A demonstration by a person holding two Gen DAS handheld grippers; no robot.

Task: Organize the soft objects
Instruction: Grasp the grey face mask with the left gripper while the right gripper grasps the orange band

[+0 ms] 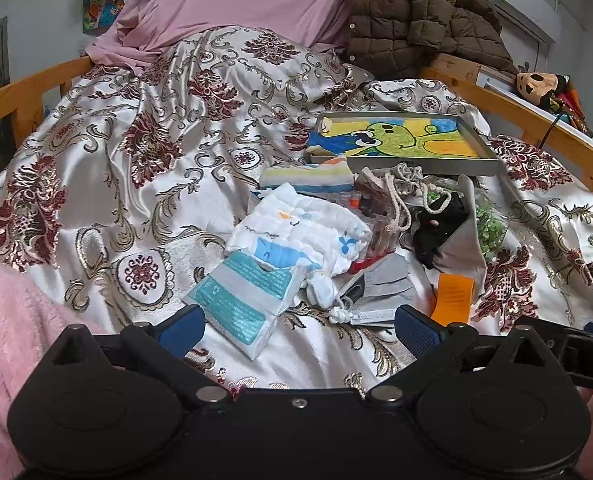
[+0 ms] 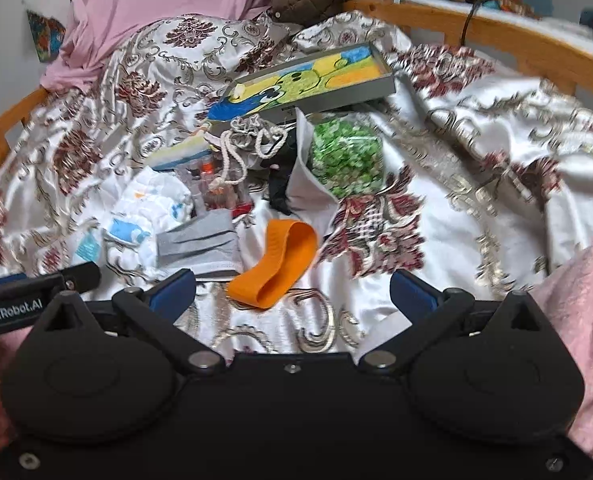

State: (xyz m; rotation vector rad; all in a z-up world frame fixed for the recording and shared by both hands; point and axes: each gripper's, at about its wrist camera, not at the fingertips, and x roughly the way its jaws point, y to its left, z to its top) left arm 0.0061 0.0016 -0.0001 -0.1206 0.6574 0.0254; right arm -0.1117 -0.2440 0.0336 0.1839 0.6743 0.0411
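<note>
A heap of soft things lies mid-bed: a white cloth with blue prints [image 1: 296, 236] [image 2: 148, 208], a striped folded cloth [image 1: 308, 176], a teal-and-white pack [image 1: 244, 300], a grey face mask [image 1: 380, 284] [image 2: 196, 244], an orange band [image 1: 454, 294] [image 2: 276, 268], a rope-string pouch [image 2: 252, 140], a black item [image 1: 436, 228] and a bag of green bits [image 2: 346, 160]. My left gripper [image 1: 300, 330] is open just short of the teal pack and mask. My right gripper [image 2: 292, 292] is open, with the orange band just ahead of its fingers. Nothing is held.
A framed cartoon picture [image 1: 400, 140] [image 2: 308, 80] lies behind the heap. Floral satin bedspread [image 1: 136, 160] covers the bed, with a pink pillow [image 1: 236, 0] and a brown quilted jacket [image 1: 416, 12] at the head. Wooden rails [image 1: 24, 92] [image 2: 516, 44] run along both sides. Pink fleece [image 1: 12, 320] lies nearest me.
</note>
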